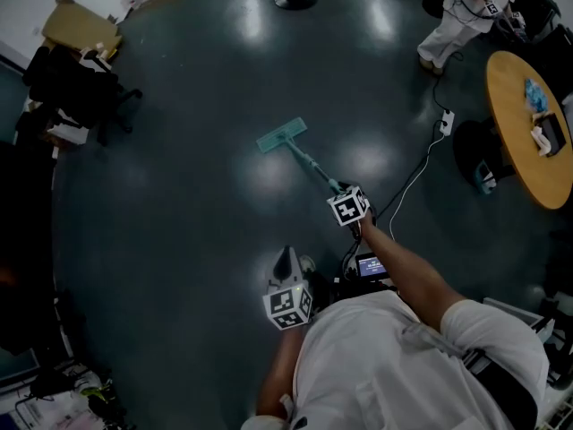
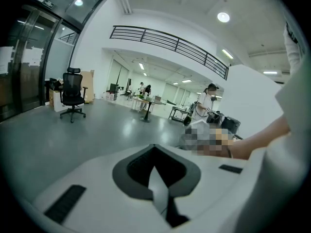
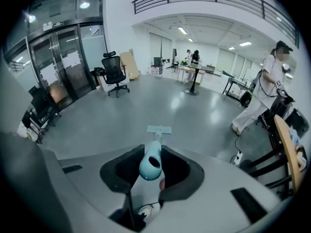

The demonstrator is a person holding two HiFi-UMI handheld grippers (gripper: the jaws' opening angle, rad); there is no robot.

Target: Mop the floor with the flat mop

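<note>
Mopping is seemingly under way: the right gripper is clamping its jaws on the handle end of the flat mop, whose teal pad is lying flat on the dark floor well ahead. The left gripper is hanging idle, jaws together and empty. No wet trail is showing, so how much is done is unclear.

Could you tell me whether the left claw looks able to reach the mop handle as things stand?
Probably yes. The left claw is shut and empty, beside the right claw, which grips the flat mop handle at its end. Nothing stands between them, though free handle lies only beyond the right claw.
</note>
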